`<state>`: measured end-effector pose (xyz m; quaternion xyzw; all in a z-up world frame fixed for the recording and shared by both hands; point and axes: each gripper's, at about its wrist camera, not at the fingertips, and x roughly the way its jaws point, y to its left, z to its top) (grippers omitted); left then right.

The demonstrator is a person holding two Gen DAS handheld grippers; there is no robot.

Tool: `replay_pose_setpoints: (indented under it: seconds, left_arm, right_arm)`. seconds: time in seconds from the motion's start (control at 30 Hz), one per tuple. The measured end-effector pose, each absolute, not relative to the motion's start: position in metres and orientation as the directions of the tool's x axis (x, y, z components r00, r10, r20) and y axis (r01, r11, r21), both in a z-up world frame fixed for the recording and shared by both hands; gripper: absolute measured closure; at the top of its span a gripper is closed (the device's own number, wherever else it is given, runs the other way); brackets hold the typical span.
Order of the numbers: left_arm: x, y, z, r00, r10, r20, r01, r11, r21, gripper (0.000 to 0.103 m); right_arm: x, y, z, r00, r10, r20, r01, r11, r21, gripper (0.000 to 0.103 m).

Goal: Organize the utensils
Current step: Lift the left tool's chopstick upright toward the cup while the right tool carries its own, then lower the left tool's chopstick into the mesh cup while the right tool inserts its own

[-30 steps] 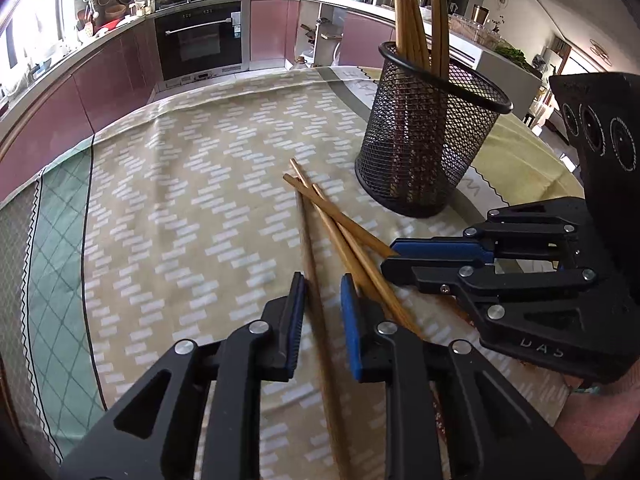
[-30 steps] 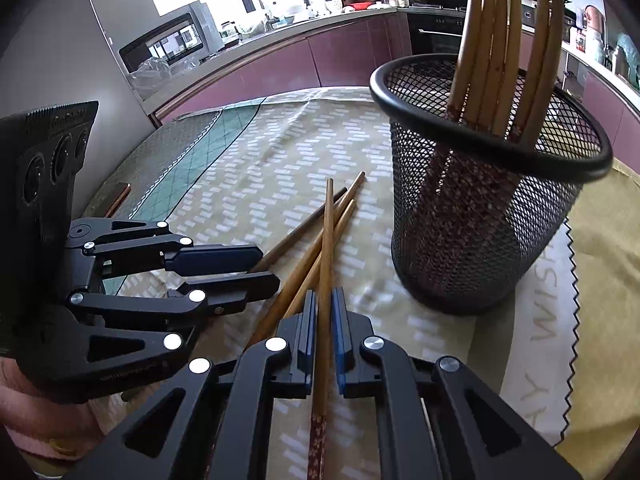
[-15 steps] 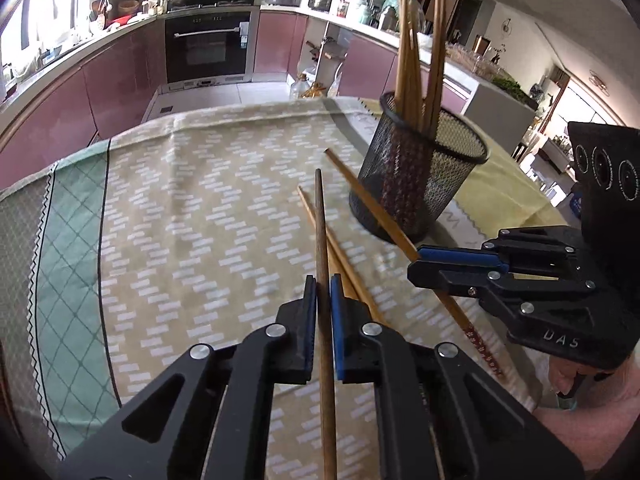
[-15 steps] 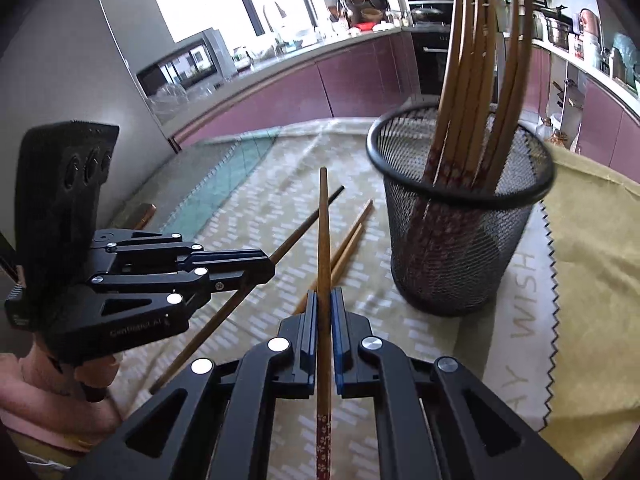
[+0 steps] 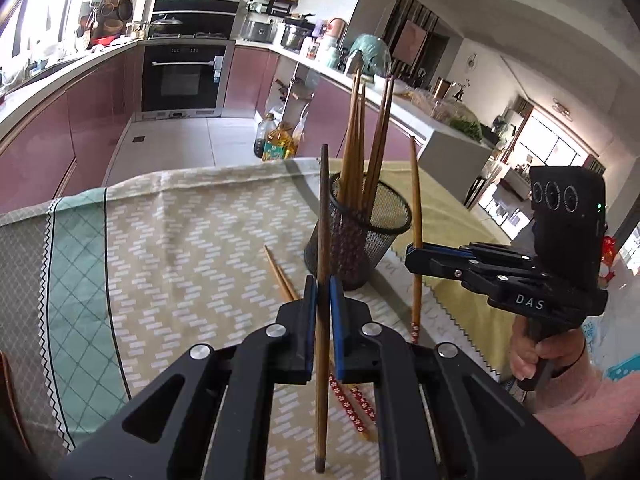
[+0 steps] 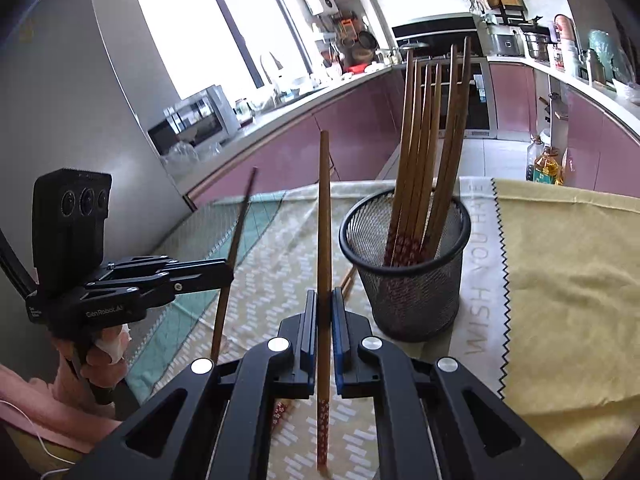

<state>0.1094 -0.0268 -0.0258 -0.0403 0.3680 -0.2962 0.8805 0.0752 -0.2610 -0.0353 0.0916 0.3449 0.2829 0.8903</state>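
My left gripper (image 5: pixel 322 290) is shut on a dark brown chopstick (image 5: pixel 323 216), held upright above the table. My right gripper (image 6: pixel 323 304) is shut on a light wooden chopstick (image 6: pixel 324 216) with a red flowered end, also upright. Each gripper shows in the other's view: the right gripper (image 5: pixel 416 254) and the left gripper (image 6: pixel 228 270). A black mesh holder (image 6: pixel 408 280) with several chopsticks stands ahead, also in the left wrist view (image 5: pixel 360 252). Two more chopsticks (image 5: pixel 280 276) lie on the cloth beside the holder.
The table carries a beige patterned cloth (image 5: pixel 180 240) with a green band (image 5: pixel 76 280) at the left and a yellow cloth (image 6: pixel 560 280) at the right. Oil bottles (image 5: pixel 276 144) stand on the kitchen floor beyond the table's far edge. Kitchen cabinets line the background.
Both grippers have lifted their chopsticks off the table and tipped them upright. The left gripper was open a second ago and has shut on the dark chopstick. The holder looks farther away.
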Motion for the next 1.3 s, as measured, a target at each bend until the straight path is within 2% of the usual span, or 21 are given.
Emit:
replay_pose_setpoints:
  seconds: [0.97, 1.3]
  left_arm:
    - [0.119, -0.026, 0.046, 0.617, -0.649, -0.445, 0.562, 0.759, -0.329, 0.095]
    - [0.128, -0.038, 0.072, 0.636, -0.656, -0.405, 0.586, 0.753, -0.300, 0.095]
  right_arm:
    - [0.076, -0.284, 0.024, 0.715, 0.546, -0.437, -0.462, 0.838, 0.290, 0.097]
    - [0.082, -0.293, 0.045, 0.744, 0.540, -0.393, -0.467, 0.841, 0.273, 0.097]
